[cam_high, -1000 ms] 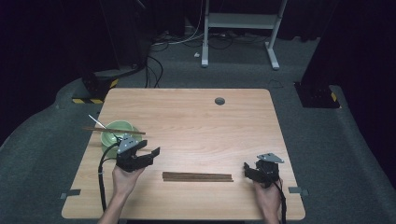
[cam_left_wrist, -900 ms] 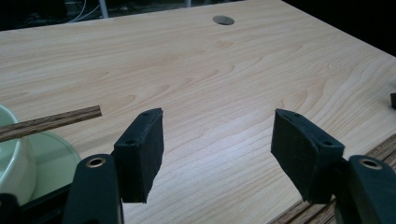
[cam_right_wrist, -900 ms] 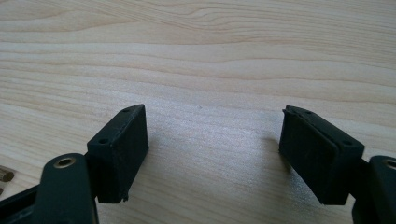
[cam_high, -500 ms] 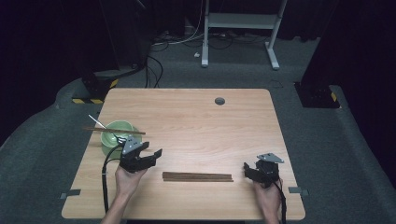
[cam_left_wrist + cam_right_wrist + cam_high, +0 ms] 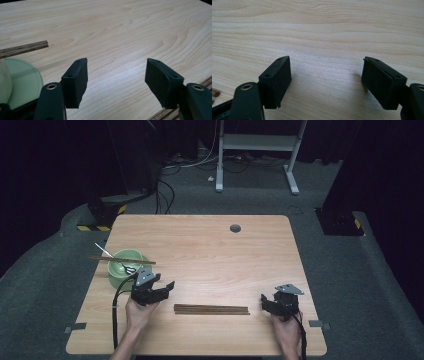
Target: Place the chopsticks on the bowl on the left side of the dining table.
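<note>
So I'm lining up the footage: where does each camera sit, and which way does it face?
High view: above the person's side, looking down on the table; both forearms, left tongs, right tongs.
Left gripper view: rides the left tongs, facing bare tabletop.
Right gripper view: rides the right tongs, facing tabletop.
Shared: the chopsticks and green bowl appear in the high and left gripper views.

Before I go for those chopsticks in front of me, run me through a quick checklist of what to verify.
1. Left gripper open, jaws empty: ok.
2. Right gripper open, jaws empty: ok.
3. Chopsticks lying flat on the table between both grippers, untouched: ok.
4. Pair side by side, ends aligned: ok.
5. Green bowl apart from the pair, another stick across its rim: ok.
6. Left jaws aimed at the pair: not ok, pair sits at the view's lower right edge.
</note>
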`<state>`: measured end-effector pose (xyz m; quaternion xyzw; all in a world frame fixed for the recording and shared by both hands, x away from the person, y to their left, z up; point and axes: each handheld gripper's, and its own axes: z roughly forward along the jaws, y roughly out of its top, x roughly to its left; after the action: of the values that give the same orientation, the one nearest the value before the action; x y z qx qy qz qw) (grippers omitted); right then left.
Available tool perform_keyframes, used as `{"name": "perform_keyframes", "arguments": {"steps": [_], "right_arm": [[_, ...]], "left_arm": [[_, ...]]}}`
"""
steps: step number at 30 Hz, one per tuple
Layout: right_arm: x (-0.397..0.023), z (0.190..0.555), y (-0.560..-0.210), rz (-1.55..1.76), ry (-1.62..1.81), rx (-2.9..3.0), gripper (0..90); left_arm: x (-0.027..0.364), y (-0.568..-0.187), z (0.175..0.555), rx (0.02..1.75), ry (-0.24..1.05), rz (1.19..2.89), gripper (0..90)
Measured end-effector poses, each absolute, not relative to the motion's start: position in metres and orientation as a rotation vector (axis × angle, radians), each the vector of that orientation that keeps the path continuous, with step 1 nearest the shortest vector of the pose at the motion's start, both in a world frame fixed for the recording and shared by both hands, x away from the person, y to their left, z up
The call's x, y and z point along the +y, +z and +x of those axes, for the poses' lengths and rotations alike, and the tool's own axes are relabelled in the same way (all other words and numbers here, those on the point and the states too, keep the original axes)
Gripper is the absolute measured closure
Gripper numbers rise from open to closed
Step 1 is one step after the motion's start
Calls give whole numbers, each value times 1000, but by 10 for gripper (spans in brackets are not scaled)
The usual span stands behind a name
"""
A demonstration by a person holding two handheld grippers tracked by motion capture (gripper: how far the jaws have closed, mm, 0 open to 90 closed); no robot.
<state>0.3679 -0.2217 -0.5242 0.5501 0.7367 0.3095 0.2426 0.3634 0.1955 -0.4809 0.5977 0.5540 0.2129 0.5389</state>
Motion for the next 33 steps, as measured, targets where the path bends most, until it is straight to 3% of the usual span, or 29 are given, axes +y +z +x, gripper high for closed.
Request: {"name": "perform_keyframes", "arguments": {"steps": [33], "right_arm": [[-222, 368, -524, 1492, 845, 2018, 232]], "left_arm": [[198, -512, 379, 1416, 536, 1451, 374]]}}
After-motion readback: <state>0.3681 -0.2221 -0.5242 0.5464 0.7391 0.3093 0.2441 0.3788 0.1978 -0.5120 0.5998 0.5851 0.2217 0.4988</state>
